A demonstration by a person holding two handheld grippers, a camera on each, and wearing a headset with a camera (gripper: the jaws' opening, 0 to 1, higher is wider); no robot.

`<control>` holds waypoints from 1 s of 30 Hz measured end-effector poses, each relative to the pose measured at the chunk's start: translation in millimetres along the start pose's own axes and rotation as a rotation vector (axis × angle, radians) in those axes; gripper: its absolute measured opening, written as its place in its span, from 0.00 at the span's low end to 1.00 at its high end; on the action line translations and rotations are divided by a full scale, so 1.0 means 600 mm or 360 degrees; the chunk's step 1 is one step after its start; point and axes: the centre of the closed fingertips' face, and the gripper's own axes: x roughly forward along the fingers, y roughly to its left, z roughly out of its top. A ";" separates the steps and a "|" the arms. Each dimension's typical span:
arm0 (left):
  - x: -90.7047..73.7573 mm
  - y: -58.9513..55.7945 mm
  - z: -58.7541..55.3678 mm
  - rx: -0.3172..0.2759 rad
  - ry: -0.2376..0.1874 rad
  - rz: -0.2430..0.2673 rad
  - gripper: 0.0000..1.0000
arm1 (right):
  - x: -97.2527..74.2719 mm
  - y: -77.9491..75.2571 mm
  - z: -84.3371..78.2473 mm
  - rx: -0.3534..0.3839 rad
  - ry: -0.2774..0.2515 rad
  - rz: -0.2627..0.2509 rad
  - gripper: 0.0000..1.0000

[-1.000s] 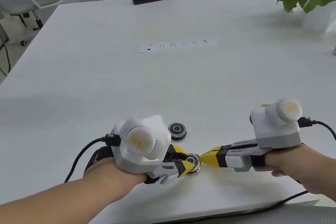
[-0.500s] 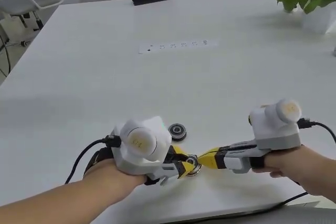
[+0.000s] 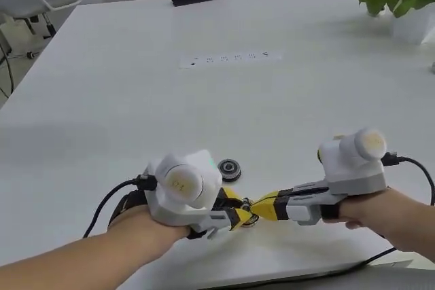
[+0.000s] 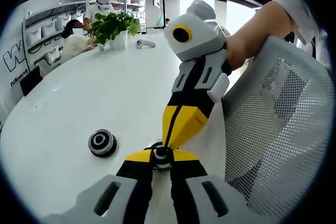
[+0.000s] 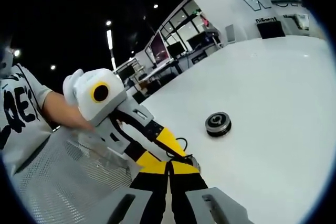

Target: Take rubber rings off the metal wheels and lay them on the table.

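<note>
**Both grippers meet on the clamped wheel (image 4: 160, 156)**

The white table (image 3: 285, 100) stretches far beyond the clamped wheel on every side but yours, where its edge runs just behind the wheel. I judge you work this low and close so that a freed ring has only a short way to go to the tabletop. Your left gripper (image 3: 246, 216) comes at the clamped wheel from your left with its yellow jaws clenched on opposite sides of it. It serves as the vise, pinning the wheel so it cannot turn or slide while the other tool pulls. Your right gripper (image 4: 169, 143) comes in from the opposite side, its jaws pressed together to a single point that touches the wheel's rim.

Beyond the clamped wheel, near it but apart, a second wheel (image 3: 229, 169) lies flat on the table. It wears its dark rubber ring (image 4: 91, 144), so that one is not yet stripped.

The right jaws' point on the clamped wheel's rim reads as a pinch meant to lift the ring there. That ring is too small and too covered to make out, so you cannot tell whether any rubber is caught
</note>
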 end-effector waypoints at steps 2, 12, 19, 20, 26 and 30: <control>0.001 0.000 0.000 -0.0003 -0.0005 -0.0001 0.07 | -0.002 -0.003 -0.012 -0.0011 0.0066 -0.0014 0.00; 0.001 0.001 0.001 -0.0007 -0.0008 -0.0004 0.07 | -0.002 -0.014 -0.013 -0.0055 0.0059 -0.0045 0.00; 0.001 0.001 0.001 -0.0008 -0.0011 -0.0015 0.07 | -0.004 -0.021 -0.015 -0.0061 0.0070 -0.0076 0.00; 0.001 0.001 0.001 -0.0006 -0.0011 -0.0017 0.08 | -0.004 -0.022 -0.015 -0.0063 0.0071 -0.0078 0.00; -0.001 -0.001 0.000 0.0010 0.0000 -0.0037 0.08 | -0.007 -0.024 -0.016 -0.0057 0.0068 -0.0086 0.00; -0.004 -0.003 -0.001 0.0021 0.0010 -0.0058 0.11 | -0.010 -0.024 -0.015 -0.0054 0.0060 -0.0093 0.00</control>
